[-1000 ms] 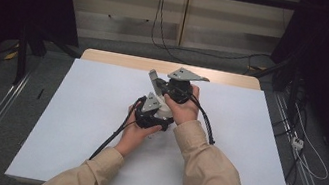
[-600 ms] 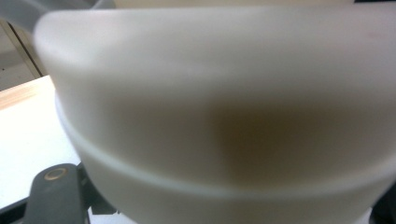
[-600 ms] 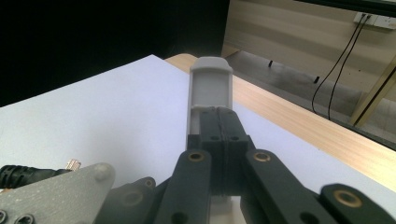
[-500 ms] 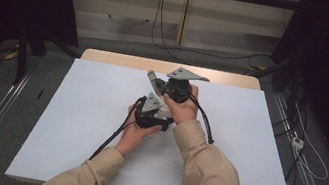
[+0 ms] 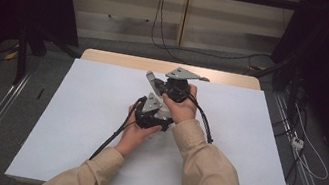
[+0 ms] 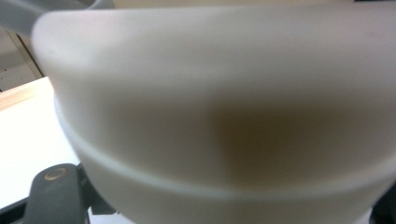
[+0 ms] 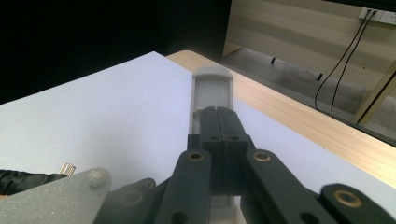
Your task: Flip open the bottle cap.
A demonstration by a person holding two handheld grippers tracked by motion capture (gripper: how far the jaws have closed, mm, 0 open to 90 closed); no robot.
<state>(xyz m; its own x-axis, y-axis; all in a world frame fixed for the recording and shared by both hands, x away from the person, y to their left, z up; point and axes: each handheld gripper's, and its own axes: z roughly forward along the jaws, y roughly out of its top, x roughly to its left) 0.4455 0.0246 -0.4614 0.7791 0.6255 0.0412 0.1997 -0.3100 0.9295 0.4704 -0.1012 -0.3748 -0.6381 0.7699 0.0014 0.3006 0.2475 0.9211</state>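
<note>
The right gripper (image 5: 154,81), held in the right hand (image 5: 181,106) near the middle of the table, has its two black jaws pressed flat together; in the right gripper view the right gripper (image 7: 219,122) shows no gap between them. A grey flat handle (image 7: 212,95) runs out from under the closed jaws toward the far edge, and it looks pinched between or just beneath the pads, though the jaws hide the contact itself. In the high view that same grey handle (image 5: 150,76) sticks out up and to the left of the hand.

The left gripper (image 5: 155,109), held in the left hand (image 5: 138,133), sits just nearer and to the left, touching or almost touching the right one. Its view is taken up by a blurred pale rounded body (image 6: 224,121), very close to the lens; its jaws are narrow, and it seems clamped on this white thing. In the high view a pale white piece (image 5: 163,110) shows between the two hands.

Both grippers rest above the white table sheet (image 5: 71,122), with a wooden edge (image 5: 117,59) at the far side. Black cables (image 5: 111,139) trail back toward the near edge.
</note>
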